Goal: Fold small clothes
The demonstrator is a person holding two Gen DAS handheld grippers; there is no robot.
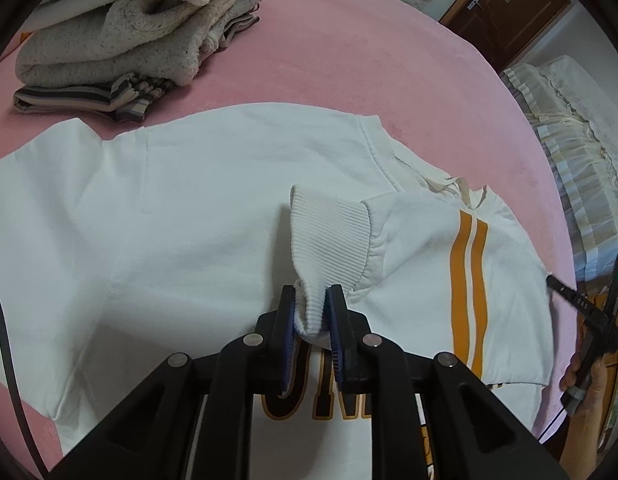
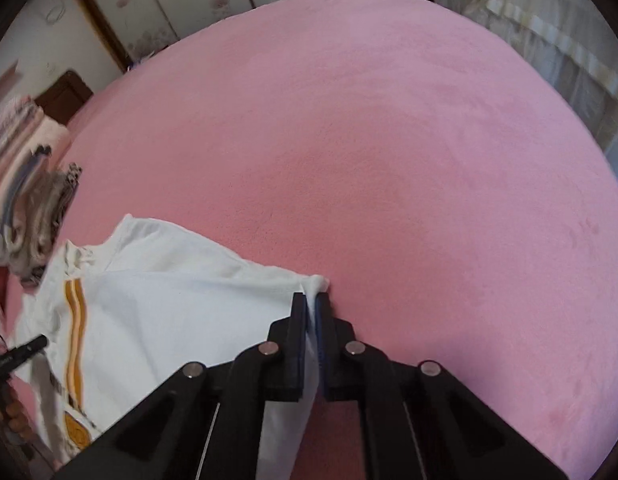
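A small white sweatshirt (image 1: 189,208) with two orange stripes on its sleeve (image 1: 467,280) lies spread on the pink bed (image 1: 349,72). My left gripper (image 1: 313,300) is shut on the sleeve's ribbed cuff (image 1: 333,240), folded inward over the body. My right gripper (image 2: 312,308) is shut on a white edge of the same sweatshirt (image 2: 169,304), held just above the pink cover (image 2: 389,160). The other hand-held gripper shows at the right edge of the left wrist view (image 1: 589,312).
A stack of folded clothes (image 1: 121,40) sits at the far left of the bed; it also shows in the right wrist view (image 2: 25,200). A frilled cream bed skirt (image 1: 569,152) and a wooden door (image 1: 509,8) lie beyond the bed's right edge.
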